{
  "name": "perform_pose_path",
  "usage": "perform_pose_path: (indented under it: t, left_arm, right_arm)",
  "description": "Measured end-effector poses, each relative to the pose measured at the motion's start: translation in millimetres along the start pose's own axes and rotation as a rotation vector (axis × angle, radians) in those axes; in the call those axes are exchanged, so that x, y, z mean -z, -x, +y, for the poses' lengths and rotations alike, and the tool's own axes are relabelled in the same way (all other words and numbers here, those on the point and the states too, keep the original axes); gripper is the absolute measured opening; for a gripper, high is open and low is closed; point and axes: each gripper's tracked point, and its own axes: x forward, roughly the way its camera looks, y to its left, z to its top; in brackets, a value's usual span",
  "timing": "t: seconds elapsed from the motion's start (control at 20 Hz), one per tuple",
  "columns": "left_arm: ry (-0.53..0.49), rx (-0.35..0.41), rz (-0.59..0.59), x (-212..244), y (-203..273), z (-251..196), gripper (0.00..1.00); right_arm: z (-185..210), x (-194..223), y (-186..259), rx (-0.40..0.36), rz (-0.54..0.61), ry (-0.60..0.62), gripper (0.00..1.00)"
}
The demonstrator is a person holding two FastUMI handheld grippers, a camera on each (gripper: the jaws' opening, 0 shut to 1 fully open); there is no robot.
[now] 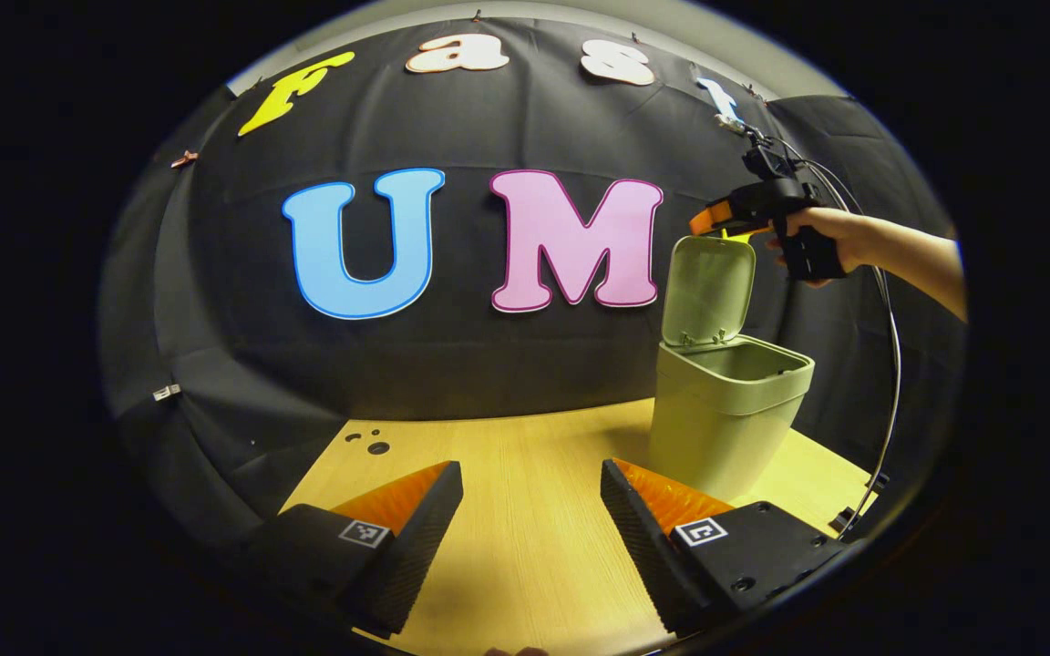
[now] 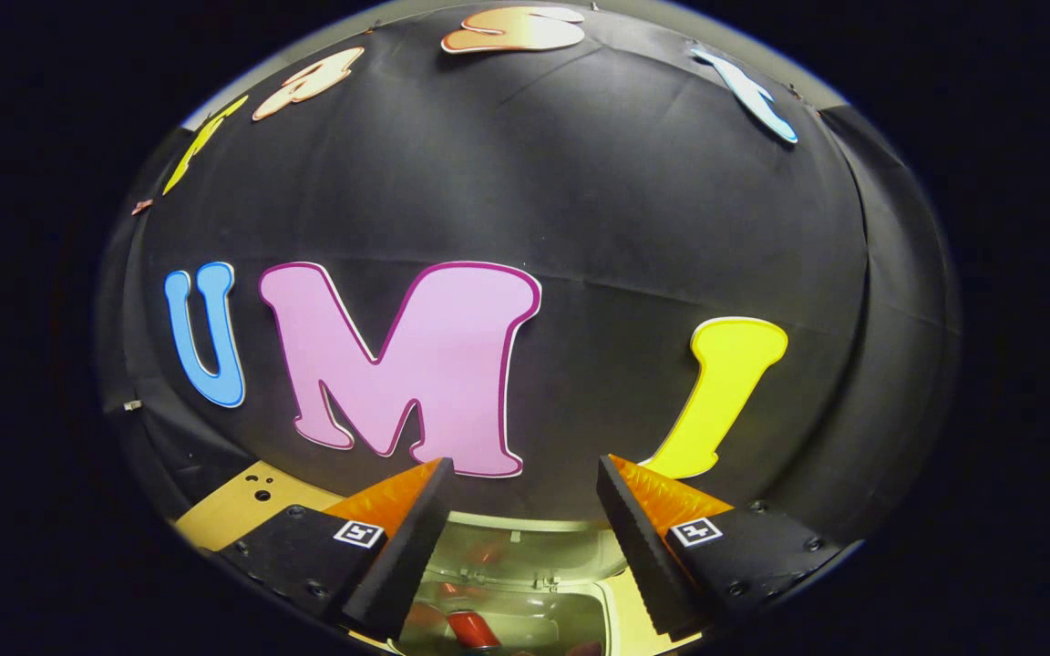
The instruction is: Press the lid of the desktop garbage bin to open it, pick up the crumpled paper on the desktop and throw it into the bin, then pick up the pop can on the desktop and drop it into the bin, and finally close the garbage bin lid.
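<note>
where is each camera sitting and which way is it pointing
Left gripper view: rides the left gripper, low over the wooden table, facing the booth wall; its open fingers show below, and off to the right the right gripper in a hand above the green bin.
Right gripper view: rides the right gripper above the bin, facing the wall and tilted down into it; its open fingers frame a red object inside.
Shared: bin with raised lid, table, wall.
</note>
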Motion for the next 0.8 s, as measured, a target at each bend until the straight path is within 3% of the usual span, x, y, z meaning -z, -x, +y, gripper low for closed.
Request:
perform_pose_path:
  t: [0.2,0.45,0.8]
  left_arm:
    - [0.002,-0.009,-0.003,-0.9,0.4,3.5,0.98]
    - [0.005,-0.002,-0.005,-2.1,-3.4,2.6,0.98]
    - [-0.001,0.023,-0.009,-4.4,-13.1,-3.4,0.98]
  right_arm:
    - [0.0,2.3,3.8,-0.006,0.014,-0.027,0.98]
    - [1.8,6.0,32.4,-0.007,0.009,0.026,0.98]
    - [8.6,46.5,77.0,-0.009,0.020,0.061,0.98]
